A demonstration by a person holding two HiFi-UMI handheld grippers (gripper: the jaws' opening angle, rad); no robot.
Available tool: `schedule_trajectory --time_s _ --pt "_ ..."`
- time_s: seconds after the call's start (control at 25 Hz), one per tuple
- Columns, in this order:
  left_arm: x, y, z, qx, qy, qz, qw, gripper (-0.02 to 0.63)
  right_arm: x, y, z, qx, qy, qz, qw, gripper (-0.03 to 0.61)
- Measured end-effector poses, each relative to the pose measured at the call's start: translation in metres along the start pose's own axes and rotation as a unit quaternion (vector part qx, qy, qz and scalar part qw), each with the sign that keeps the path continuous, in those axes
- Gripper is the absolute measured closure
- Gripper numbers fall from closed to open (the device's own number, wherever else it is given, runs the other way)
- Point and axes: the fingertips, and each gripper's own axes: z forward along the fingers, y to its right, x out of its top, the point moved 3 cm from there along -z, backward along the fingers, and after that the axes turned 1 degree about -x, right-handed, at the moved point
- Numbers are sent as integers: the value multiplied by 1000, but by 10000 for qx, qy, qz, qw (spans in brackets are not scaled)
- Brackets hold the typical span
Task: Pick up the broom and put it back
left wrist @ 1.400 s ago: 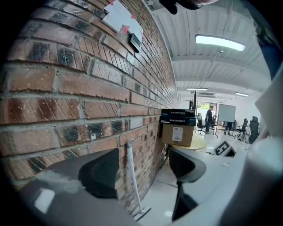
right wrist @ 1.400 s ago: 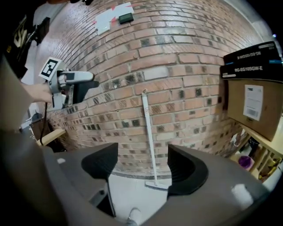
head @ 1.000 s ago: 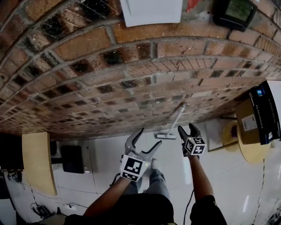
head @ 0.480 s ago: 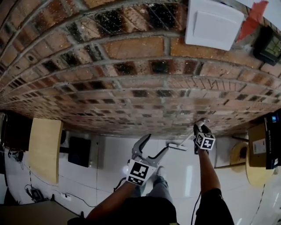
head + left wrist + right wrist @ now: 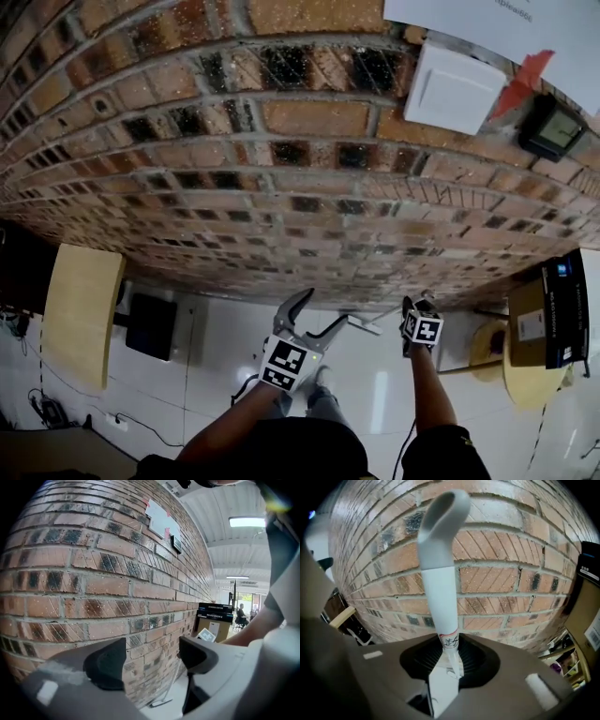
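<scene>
The broom has a white handle (image 5: pixel 440 592) with a grey hooked end, and my right gripper (image 5: pixel 449 660) is shut on it just below that end; its jaws have just been closing round it. In the head view the right gripper (image 5: pixel 417 303) is near the brick wall (image 5: pixel 281 187), and the broom's head (image 5: pixel 364 324) rests on the white floor at the wall's foot. My left gripper (image 5: pixel 323 307) is open and holds nothing, left of the broom. Between its pads in the left gripper view (image 5: pixel 152 660) the broom (image 5: pixel 169 688) shows leaning at the wall.
At the right a round wooden table (image 5: pixel 525 384) carries a cardboard box (image 5: pixel 530 323) and a dark box (image 5: pixel 567 309). A wooden tabletop (image 5: pixel 80 314) and a black object (image 5: pixel 150 325) are at the left. A white plate (image 5: pixel 457 89) and a small black device (image 5: pixel 553 131) hang on the wall.
My right gripper stood open beside the handle; it has since moved to the handle's top and shut on it. The left gripper has shifted slightly and stays open.
</scene>
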Motion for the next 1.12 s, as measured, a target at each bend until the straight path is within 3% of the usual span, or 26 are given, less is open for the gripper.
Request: schedule_trajectory --time_s 0.12,0.24,0.36,0.52,0.8,1.12 --pt "4 -3 -10 31 98 -33 9999 258 -7 -13 -28 71 -88 -82 9999 471" --pt "13 -10 -19 70 259 -55 9996 258 8 -34 -60 132 149 -480 9987 471" --pt "28 -14 -27 31 465 -7 9989 258 37 -56 -90 194 601 -834 9945 471" --pt "56 -26 -39 158 825 94 9964 258 97 -84 -133 188 1329 -850 9873 471" --pt "105 -67 -80 845 1212 -235 9887 258 183 -151 -217 250 2706 -772 9593 471" --pt "158 -109 -136 1974 1568 414 9668 249 240 -220 -280 427 3810 -479 9224 471"
